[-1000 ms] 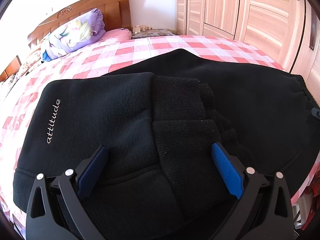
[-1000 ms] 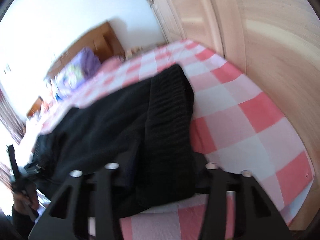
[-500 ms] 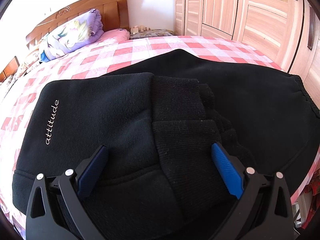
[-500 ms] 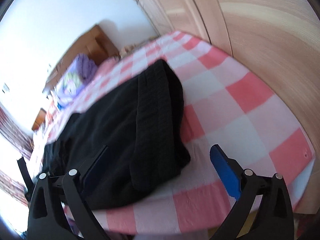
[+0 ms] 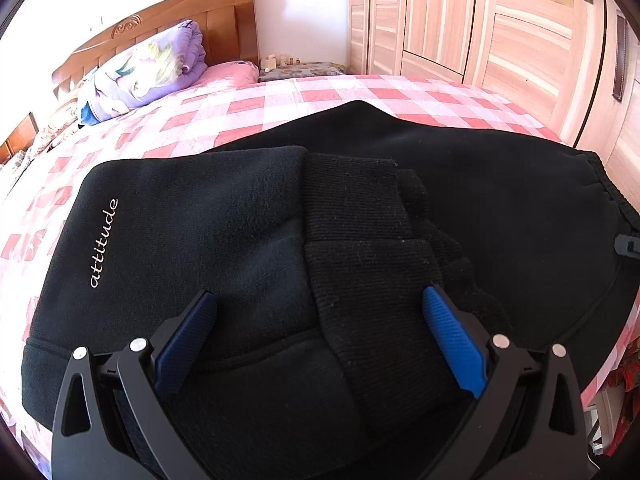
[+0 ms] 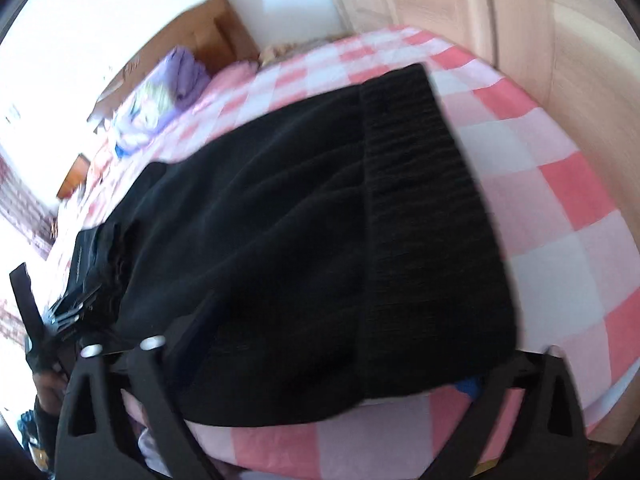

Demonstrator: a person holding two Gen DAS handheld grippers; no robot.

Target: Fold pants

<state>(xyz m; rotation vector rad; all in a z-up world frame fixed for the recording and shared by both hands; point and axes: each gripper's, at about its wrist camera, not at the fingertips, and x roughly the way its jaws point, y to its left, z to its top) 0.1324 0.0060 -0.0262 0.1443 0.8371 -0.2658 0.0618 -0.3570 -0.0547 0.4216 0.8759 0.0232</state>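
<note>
Left wrist view gives us the "attitude" print [image 5: 104, 243] and stacked ribbed cuffs [image 5: 360, 248]; right view, blurred, shows only the ribbed waistband [image 6: 424, 208]. Black pants [image 5: 248, 240] lie along the bed's [image 5: 320, 96] near edge, waistband toward its right corner. Left gripper [image 5: 320, 308] spread wide over cuffs. Right gripper [image 6: 320, 364]: fingers hidden under fabric, can't tell.

black fleece pants [image 5: 248, 232] on pink checked bed [image 5: 240, 108] | purple folded quilt [image 5: 148, 68] behind, by wooden headboard [image 5: 168, 12] | wooden wardrobe [image 5: 500, 20] right of bed
</note>
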